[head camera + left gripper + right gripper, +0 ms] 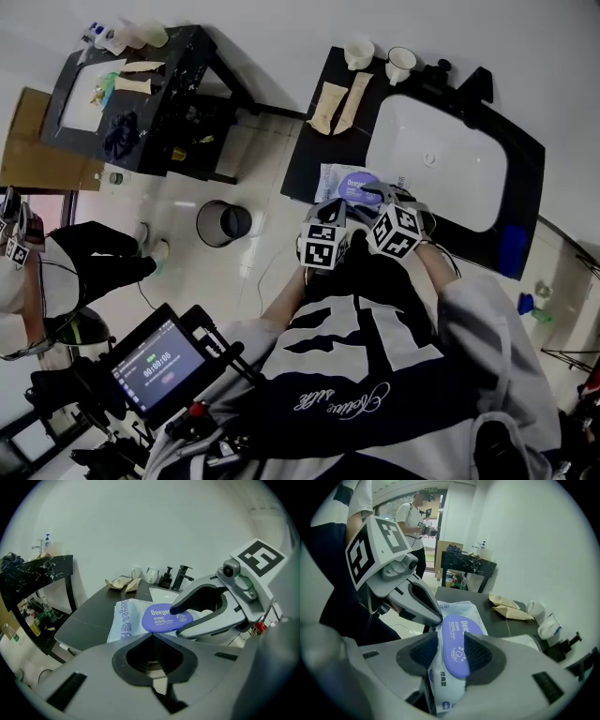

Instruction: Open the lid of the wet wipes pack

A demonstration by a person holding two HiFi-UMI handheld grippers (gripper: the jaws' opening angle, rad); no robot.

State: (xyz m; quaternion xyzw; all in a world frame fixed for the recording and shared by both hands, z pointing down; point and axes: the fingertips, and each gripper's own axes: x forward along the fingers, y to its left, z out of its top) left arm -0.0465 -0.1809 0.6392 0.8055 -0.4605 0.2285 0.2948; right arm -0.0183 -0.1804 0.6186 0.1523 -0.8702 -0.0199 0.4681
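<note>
The wet wipes pack [349,181] lies on the dark counter [309,159], its round purple lid [161,618] flat on top. My right gripper [375,194] reaches down over it. In the right gripper view its jaws [451,638] stand wide open, with the pack [440,677] and its lid [457,644] filling the gap between the pads. From the left gripper view, one of its fingers rests on the lid and the other sits below the lid's near edge [177,620]. My left gripper [151,637] is shut with nothing in it. Its tip [437,619] touches the pack just beside the lid.
A white sink [436,159] with a black faucet [180,576] lies right of the pack. Two cups [359,52] and brown paper packets [337,105] sit at the counter's back. A waste bin [223,223], a black table [131,94] and another person [56,272] are to the left.
</note>
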